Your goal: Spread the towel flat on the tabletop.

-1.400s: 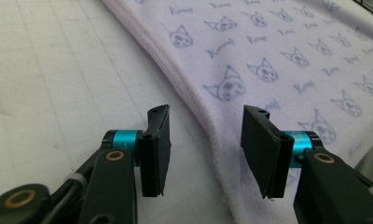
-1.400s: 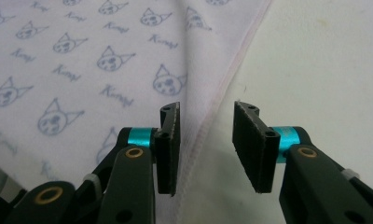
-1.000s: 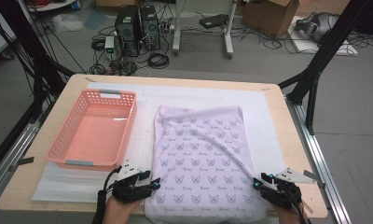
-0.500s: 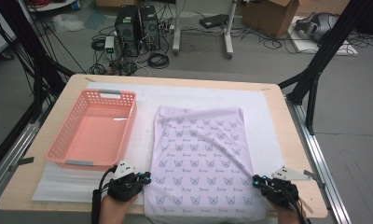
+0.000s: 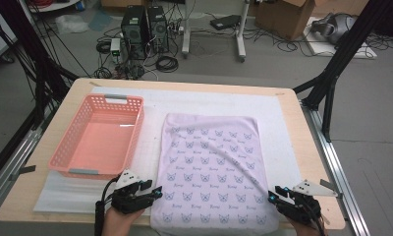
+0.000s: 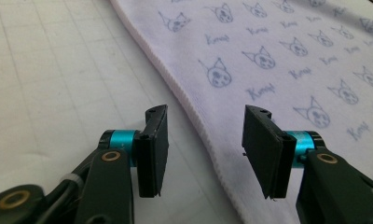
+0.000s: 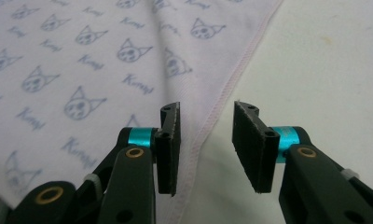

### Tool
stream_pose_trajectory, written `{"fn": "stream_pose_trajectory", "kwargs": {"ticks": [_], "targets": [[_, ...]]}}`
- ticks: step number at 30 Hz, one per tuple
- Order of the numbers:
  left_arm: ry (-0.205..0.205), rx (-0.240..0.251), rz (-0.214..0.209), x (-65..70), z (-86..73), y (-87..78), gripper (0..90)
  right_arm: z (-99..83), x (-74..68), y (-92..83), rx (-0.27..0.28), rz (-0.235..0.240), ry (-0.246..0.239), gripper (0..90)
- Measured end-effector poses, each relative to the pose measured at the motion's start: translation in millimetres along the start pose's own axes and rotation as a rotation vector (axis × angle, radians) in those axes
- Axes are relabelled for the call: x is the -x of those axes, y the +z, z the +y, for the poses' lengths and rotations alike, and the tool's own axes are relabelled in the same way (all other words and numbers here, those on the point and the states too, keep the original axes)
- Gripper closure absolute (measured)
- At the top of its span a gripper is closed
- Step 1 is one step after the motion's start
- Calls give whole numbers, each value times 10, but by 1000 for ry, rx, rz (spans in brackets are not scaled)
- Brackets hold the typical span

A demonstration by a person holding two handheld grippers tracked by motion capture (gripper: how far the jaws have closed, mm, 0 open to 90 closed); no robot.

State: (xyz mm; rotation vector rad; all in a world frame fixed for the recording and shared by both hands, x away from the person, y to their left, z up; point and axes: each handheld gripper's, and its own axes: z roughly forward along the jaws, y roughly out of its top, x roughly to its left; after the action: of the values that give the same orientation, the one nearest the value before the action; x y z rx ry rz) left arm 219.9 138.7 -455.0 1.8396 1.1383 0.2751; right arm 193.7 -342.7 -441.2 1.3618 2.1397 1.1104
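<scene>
Looking down from the high view, a lilac cloth [image 5: 211, 172] printed with small cat faces lies flat on the white mat [image 5: 278, 115] that covers the wooden table [image 5: 312, 162]. Just left of the cloth stands a pink basket [image 5: 98, 140], its near rim close to the cloth's left edge. The left gripper [image 5: 155, 192] sits at the cloth's near left edge and the right gripper [image 5: 273, 195] at its near right edge, each in a hand coming up from the bottom. This view alone takes in the basket and the whole cloth, though it is too small to read the jaws.

From the left gripper view, the left gripper [image 6: 205, 133] has its jaws about half apart, straddling the ribbed edge of the cloth [image 6: 278, 60]; the pads press on nothing. The left jaw is over bare mat [image 6: 58, 79], the right jaw over cloth.

From the right gripper view, the right gripper [image 7: 205, 135] also stands parted, the stitched hem of the cloth [image 7: 96, 65] running up between its jaws, untouched. Its right jaw hangs over mat [image 7: 324, 60].

Against the earlier frames, both grippers have just been opening again after a brief squeeze, with the cloth's edge between the jaws but not pinched. The cloth lies much the same beside the basket, and the diagonal ridge across it looks flatter.
</scene>
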Motion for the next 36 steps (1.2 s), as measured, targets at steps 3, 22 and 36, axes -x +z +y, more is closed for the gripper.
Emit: {"fn": "stream_pose_trajectory", "kwargs": {"ticks": [3,22,36], "targets": [[10,2,-5,16,22,50,507,4,-20,84,-2,-23,-6,613],[36,-1,35,51,-34,-4,870,16,-55,140,-38,-2,-25,867],[0,10,-46,77,-52,-93,549,-5,-52,-59,-2,-18,-19,643]]}}
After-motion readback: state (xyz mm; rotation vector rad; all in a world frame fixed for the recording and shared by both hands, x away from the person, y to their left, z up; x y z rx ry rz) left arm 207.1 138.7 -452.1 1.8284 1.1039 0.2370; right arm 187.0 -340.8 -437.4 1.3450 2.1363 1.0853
